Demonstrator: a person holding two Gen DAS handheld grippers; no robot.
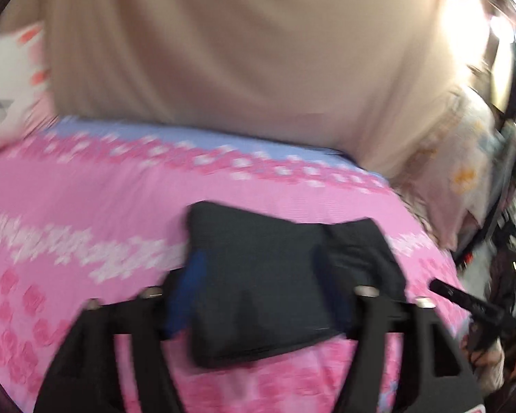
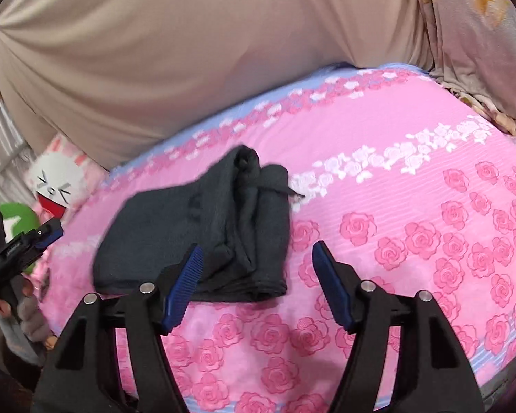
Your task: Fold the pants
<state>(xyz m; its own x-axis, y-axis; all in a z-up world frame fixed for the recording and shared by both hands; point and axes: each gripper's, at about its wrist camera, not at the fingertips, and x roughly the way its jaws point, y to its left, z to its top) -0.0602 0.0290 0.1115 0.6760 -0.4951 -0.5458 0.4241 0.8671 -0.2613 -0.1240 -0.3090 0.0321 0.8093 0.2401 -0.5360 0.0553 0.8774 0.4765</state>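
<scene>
The dark grey pants (image 2: 203, 234) lie folded in a compact bundle on the pink rose-patterned bedspread (image 2: 412, 206). My right gripper (image 2: 254, 261) is open and empty, just in front of the bundle's near right edge, not touching it. My left gripper (image 2: 48, 230) shows at the far left of the right wrist view, held in a hand away from the pants. In the blurred left wrist view the pants (image 1: 258, 282) fill the space between the left gripper's (image 1: 258, 292) spread fingers; whether they touch is unclear.
A beige padded headboard (image 2: 189, 51) rises behind the bed. A white cartoon plush (image 2: 55, 186) and a green object (image 2: 17, 216) sit at the left. A floral blanket (image 2: 481, 51) hangs at the right. The right gripper's tip (image 1: 464, 299) shows at the right of the left wrist view.
</scene>
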